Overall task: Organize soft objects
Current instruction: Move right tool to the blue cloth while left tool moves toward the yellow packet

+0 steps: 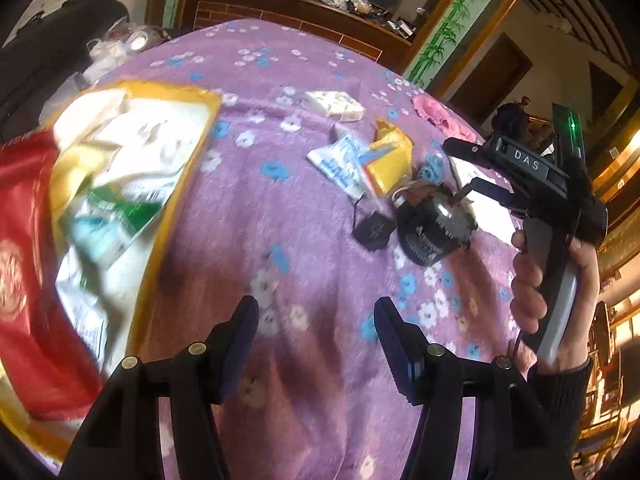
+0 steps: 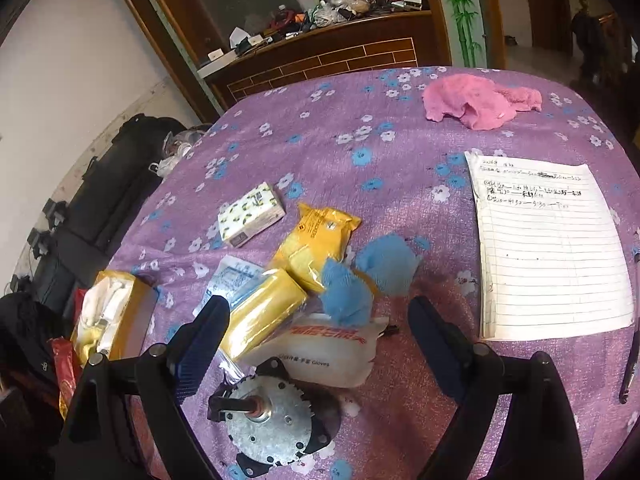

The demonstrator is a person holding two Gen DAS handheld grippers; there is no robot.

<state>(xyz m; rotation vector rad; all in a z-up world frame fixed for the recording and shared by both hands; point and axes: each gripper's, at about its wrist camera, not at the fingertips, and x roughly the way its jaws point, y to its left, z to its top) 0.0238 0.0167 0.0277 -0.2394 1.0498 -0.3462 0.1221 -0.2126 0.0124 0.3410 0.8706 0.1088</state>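
The letters "DAS" stand in white on the black body of the right gripper (image 1: 464, 168). The white plastic packet (image 2: 320, 354) carries the word "Gloves" in grey; its red characters, and the handwriting on the lined notebook (image 2: 552, 248), cannot be read.

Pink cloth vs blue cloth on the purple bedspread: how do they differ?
Place: the pink cloth lies alone near the far edge of the bedspread; the blue cloth sits in the cluttered pile near the right gripper.
Contact: the pink cloth touches only the bedspread; the blue cloth drapes over the yellow packet and the white gloves bag.
Spread: the pink cloth looks wider.
Shared: both are crumpled, soft and ungripped.
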